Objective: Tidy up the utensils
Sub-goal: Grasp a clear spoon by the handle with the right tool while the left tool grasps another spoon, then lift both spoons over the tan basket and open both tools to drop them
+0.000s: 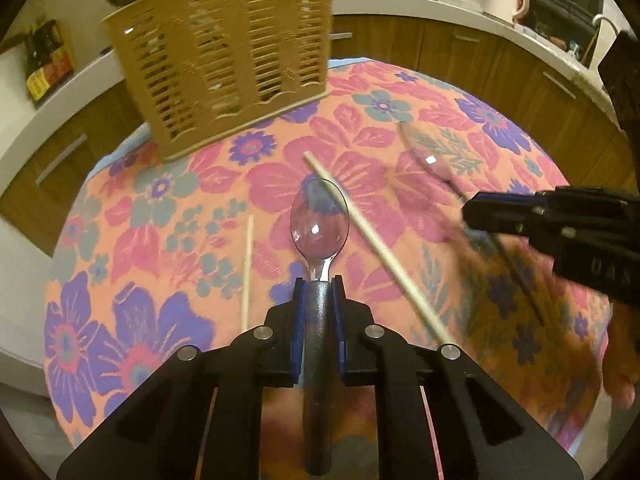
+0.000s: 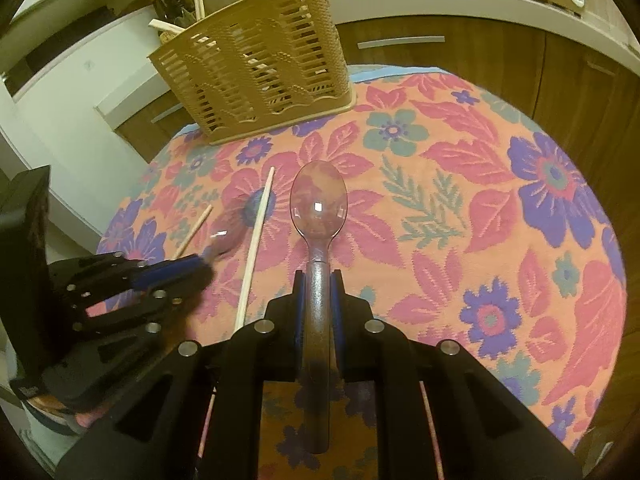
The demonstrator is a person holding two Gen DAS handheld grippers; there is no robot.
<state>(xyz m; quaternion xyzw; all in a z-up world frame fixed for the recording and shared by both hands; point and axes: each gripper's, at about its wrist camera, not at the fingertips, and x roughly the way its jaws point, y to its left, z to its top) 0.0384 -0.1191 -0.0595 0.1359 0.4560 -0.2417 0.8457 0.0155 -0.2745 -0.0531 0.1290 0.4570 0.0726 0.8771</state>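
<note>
Left gripper (image 1: 319, 280) clamping clear spoon (image 1: 319, 220), right gripper (image 2: 319, 276) clamping second spoon (image 2: 319, 204), handles' ends hidden

A clear, glossy plastic spoon (image 1: 319, 222), its bowl catching a bright glint, juts from matt black plastic fingers (image 1: 302, 300) lined with blue pads and set with polished metal pins. Pale bare-wood chopsticks (image 1: 376, 246) lie on a woven floral cloth (image 1: 132, 216) of coarse, matt texture covering the tabletop. Behind stands a slatted tan plastic basket (image 1: 224, 60), dull in finish.
</note>
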